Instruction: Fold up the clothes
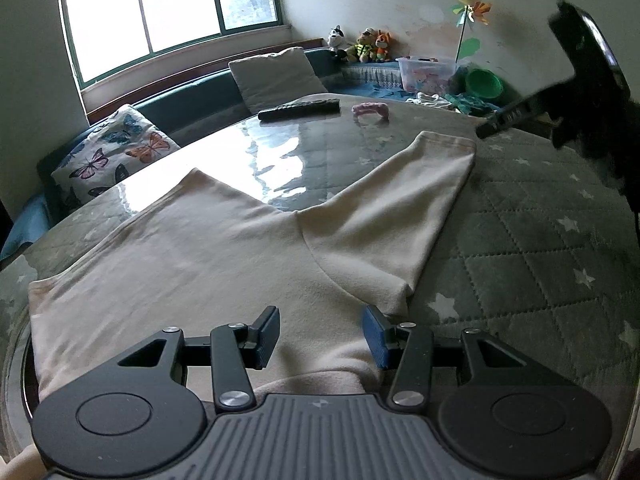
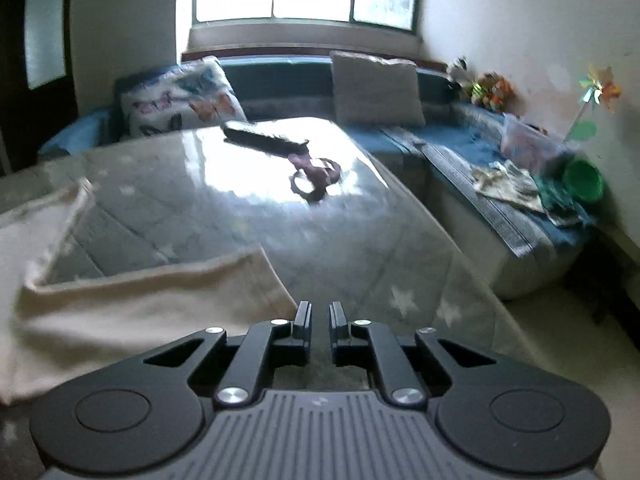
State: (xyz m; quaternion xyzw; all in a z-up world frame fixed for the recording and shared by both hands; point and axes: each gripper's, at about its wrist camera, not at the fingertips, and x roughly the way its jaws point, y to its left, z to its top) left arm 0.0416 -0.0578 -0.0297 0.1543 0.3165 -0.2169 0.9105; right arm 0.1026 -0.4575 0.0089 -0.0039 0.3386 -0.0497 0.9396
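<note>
Cream shorts (image 1: 224,248) lie flat on the glass-topped table, both legs pointing away from me, waistband near the front edge. My left gripper (image 1: 320,338) is open just above the waistband area, fingers apart over the cloth, holding nothing. The right gripper shows at the far right of the left wrist view (image 1: 584,80), raised above the table. In the right wrist view the right gripper (image 2: 320,318) has its fingers nearly together with a narrow gap, empty, over bare table to the right of the shorts (image 2: 120,304).
A black remote (image 1: 299,109) and a pink object (image 1: 370,111) lie at the table's far side. The table (image 1: 540,240) covers a green quilted star cloth. A sofa with pillows (image 1: 276,76), plush toys and a plastic box (image 1: 424,72) stand behind.
</note>
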